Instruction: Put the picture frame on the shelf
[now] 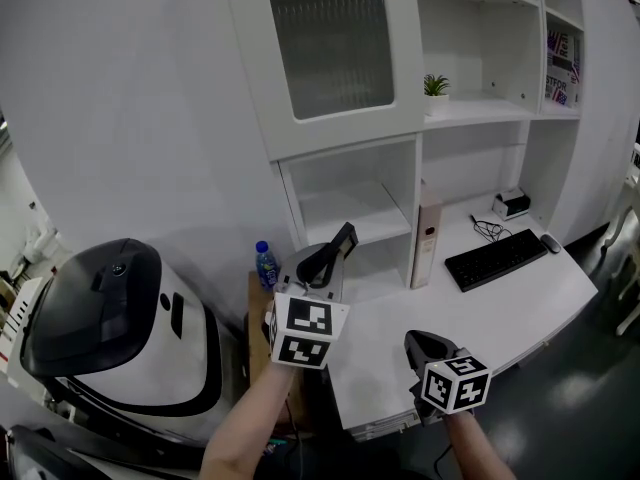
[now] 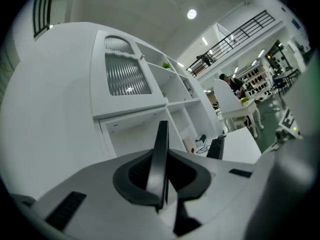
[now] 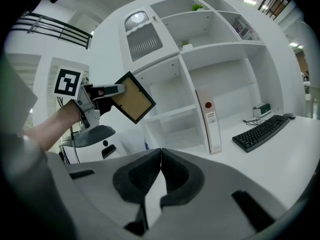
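Done: picture frame [image 3: 132,97] was already gripped & held in the air, clear of the worktop [image 1: 520,303].
L gripper [image 1: 325,266]: jaws were closed tight on the frame's edge. In its own view the frame stood edge-on betw. the pads, tilted a bit.
R gripper [image 1: 422,344]: jaws were together w/ nothing betw. them. It hung low over the worktop's front edge.
Frame pos.: just in front of the shelf [image 1: 352,215] opening, the lower-left bay under the glass-door cabinet [image 1: 330,43]. It was not yet inside & touched nothing but the gripper.
Left to do: prob. carry it in, set it on the shelf board, let go.
Edges: bay was boxed by side walls & the cabinet floor above. The frame looked tipped onto a corner in the R gripper view, so it prob. needs squaring so the corners miss the walls.
Room: bay looked bare. Binder [image 1: 428,236] stood just right of the divider & keyboard [image 1: 497,259] further right, both out of the way. Bottle [image 1: 266,265] & big white machine [image 1: 120,318] sat to the left, below the likely path.
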